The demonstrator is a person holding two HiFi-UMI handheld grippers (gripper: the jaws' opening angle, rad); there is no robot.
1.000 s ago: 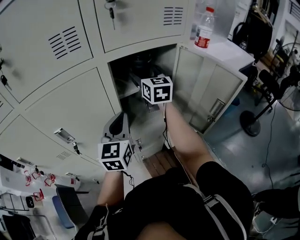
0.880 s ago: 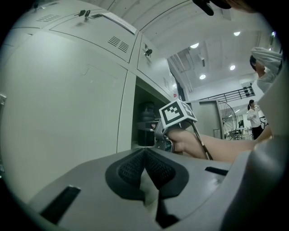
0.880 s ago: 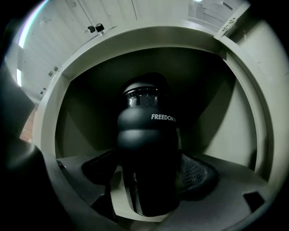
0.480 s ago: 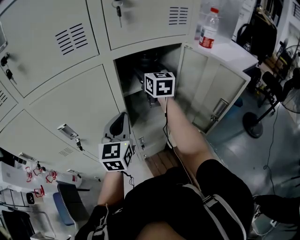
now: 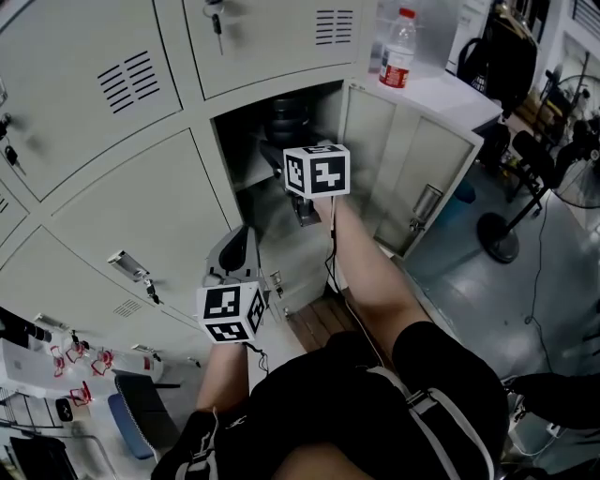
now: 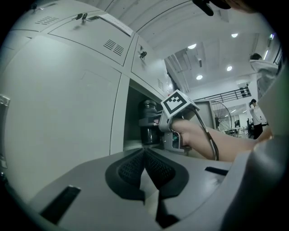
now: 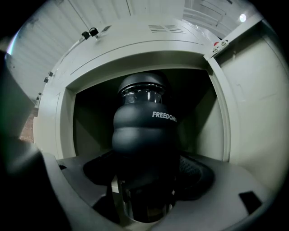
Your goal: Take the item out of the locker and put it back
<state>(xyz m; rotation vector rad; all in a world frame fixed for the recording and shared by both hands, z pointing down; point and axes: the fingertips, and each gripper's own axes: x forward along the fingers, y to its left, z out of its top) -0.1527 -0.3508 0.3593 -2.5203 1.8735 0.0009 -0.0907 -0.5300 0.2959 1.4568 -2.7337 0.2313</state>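
Item one, right gripper (image 7: 145, 191): my fingers have just been closing and now stand wide, set round the lower body of the dark bottle (image 7: 143, 124), with a pad against each side of it. Item two, the bottle: black, bulged in two rounded swells below a dark cap and a glossy neck band, with white lettering on its upper swell. It stands upright inside the open locker compartment (image 7: 64, 131), just past the front edge of the opening, and fills the gap between my right fingers. I cannot tell whether its base rests on the compartment floor, as the gripper body hides it. Item three, left gripper (image 6: 145, 159): held off to the side in front of a closed locker door (image 6: 58, 108), my fingers pressed together with nothing between them. From there the right gripper's marker cube (image 6: 179, 103) shows at the mouth of the compartment, with the bottle just behind it. Item four, the compartment's door (image 5: 412, 173): swung fully open to the right. Item five, a clear water bottle (image 5: 397, 52) with a red cap and red label: upright on a white top above and beyond the open door, well apart from both grippers. Item six, a key (image 5: 217, 19): hanging in the lock of the closed door above.
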